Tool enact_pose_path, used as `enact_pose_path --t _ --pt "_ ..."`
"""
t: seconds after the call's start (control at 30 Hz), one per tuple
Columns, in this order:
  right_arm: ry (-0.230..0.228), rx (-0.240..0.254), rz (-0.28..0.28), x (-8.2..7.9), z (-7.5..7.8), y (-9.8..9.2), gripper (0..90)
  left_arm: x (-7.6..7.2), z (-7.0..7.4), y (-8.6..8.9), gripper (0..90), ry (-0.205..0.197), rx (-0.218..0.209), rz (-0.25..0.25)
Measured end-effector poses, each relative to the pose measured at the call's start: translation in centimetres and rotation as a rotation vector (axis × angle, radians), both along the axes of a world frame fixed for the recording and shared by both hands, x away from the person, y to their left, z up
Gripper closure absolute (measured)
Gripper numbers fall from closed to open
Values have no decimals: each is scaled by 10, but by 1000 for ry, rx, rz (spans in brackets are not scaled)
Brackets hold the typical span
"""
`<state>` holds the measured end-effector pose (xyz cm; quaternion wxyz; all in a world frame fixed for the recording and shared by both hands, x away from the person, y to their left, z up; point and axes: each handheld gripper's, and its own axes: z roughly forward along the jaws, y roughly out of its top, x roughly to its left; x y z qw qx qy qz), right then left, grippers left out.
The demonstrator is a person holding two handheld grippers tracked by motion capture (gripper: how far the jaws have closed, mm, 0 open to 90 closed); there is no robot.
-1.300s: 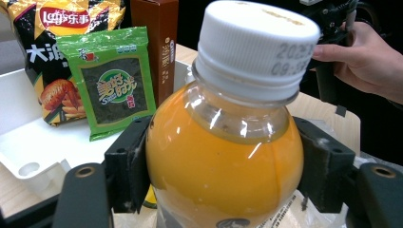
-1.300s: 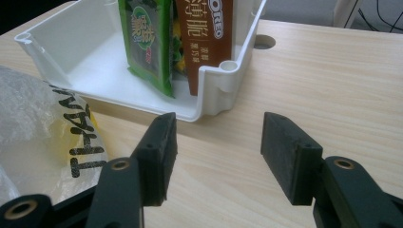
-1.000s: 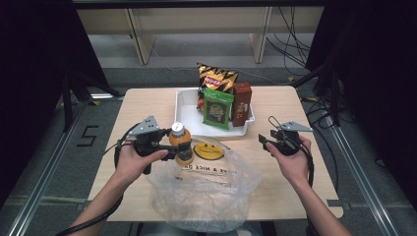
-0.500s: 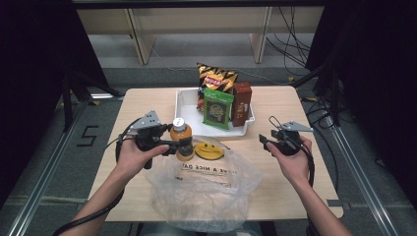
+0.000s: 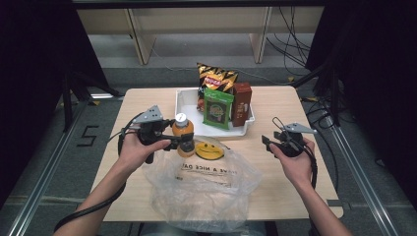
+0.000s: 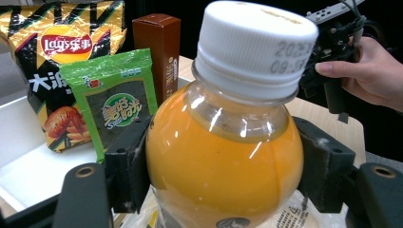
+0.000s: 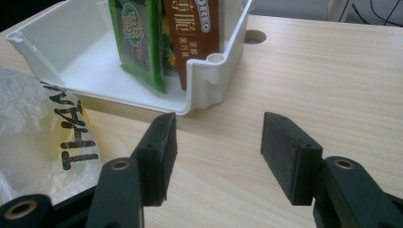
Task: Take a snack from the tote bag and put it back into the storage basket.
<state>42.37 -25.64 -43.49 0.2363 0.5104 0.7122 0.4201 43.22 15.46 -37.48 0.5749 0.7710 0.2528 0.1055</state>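
At the left of the desk (image 5: 295, 105), the left gripper (image 5: 183, 143) has the orange juice bottle (image 5: 183, 132) pinched across its round shoulder, and the left gripper view shows both black pads pressed against the bottle's sides with the white cap (image 6: 256, 45) standing clear above them. The bottle is upright, long axis vertical, cap to the ceiling, held just off the near left corner of the white tray (image 5: 186, 101) and right over the far edge of the clear plastic bag (image 5: 204, 187) with its yellow smiley face (image 5: 210, 150). So the job looks like packing snacks into that bag: the bottle is out and on its way, but it is not inside yet, and the bag mouth does not look held open. Moving right, three items wait in the tray: the chip bag (image 5: 216, 78), the green seaweed packet (image 5: 218, 108) and the brown biscuit box (image 5: 242, 103), all standing on end. Far right, the right gripper (image 5: 269, 142) hovers over bare desk with its jaws spread and nothing between them, near the bag's right side, well placed to help with it.
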Motion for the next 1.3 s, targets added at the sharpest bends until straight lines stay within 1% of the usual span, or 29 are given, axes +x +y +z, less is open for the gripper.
enact_pose_path --t 0.03,0.07,0.1,0.13,0.2,0.23,0.37,0.47,0.5,0.53,0.57,0.6,0.63,0.67,0.7,0.73,0.77,0.83,0.87,0.9,0.93,0.97,1.0,1.03,1.07,1.1,1.17,1.23,1.3 --pt "4 -3 -5 -1 1 -1 469 1 0 -1 300 -1 -6 -5" --pt "12 -6 7 -2 2 -3 469 2 1 -1 300 -3 1 -5" --pt "-5 3 1 -2 1 -4 469 2 1 -2 300 -6 -2 -6" --pt "-1 -13 -10 -3 1 -5 469 3 2 -3 300 -9 -3 -8" --pt "-12 -3 -17 -3 1 -6 469 5 3 -4 300 -9 -6 -11" --pt "-6 -4 -24 -4 1 -6 469 5 4 -4 300 -11 -5 -12" --pt "-24 0 -19 -3 2 -6 466 8 5 -5 300 -13 -4 -14" --pt "-9 -6 -17 -3 4 -6 466 10 5 -5 300 -16 1 -15" --pt "-6 -9 -6 -3 4 -6 466 11 5 -4 300 -19 2 -15" --pt "9 15 -31 -4 3 -3 466 11 5 -4 300 -18 2 -14" --pt "5 23 -28 -3 2 -2 466 12 5 -4 300 -18 2 -15" --pt "5 3 -16 -3 2 -4 465 12 5 -5 300 -19 4 -18" --pt "13 16 -31 -3 2 -2 465 12 6 -5 300 -22 5 -21" --pt "13 14 -25 -3 2 -2 465 12 6 -5 300 -23 5 -26" --pt "9 10 -27 -3 2 -2 465 13 6 -5 300 -23 7 -31" --pt "-16 -5 -15 0 1 -4 465 13 7 -6 300 -20 6 -32" --pt "6 -3 0 -2 2 -6 465 13 7 -6 300 -18 4 -33" --pt "1 13 -6 -1 2 -5 463 14 8 -6 300 -15 4 -39" --pt "-16 6 -4 -1 2 -5 463 14 8 -6 300 -12 4 -44" --pt "-18 -4 -7 -1 1 -5 463 15 8 -5 300 -8 -4 -53" --pt "-14 -1 -5 -2 2 -5 463 16 8 -5 300 -6 2 -49" --pt "-17 -9 -16 -2 2 -5 463 17 8 -4 300 -6 2 -53" --pt "-8 -11 -29 -3 3 -4 463 17 8 -4 301 -8 5 -56" --pt "6 14 -44 -4 3 -1 463 17 9 -4 300 -8 7 -62" --pt "-8 -3 -18 -3 3 -4 463 17 9 -4 300 -10 9 -63" --pt "-12 10 -14 -3 4 -3 462 17 10 -4 300 -11 12 -65" --pt "-28 -9 -15 -3 4 -4 463 17 11 -4 300 -12 6 -78" --pt "-22 -14 -24 -4 5 -4 463 17 14 -5 300 -13 6 -79" --pt "-21 3 -25 -4 4 -4 463 18 15 -5 300 -15 3 -82"
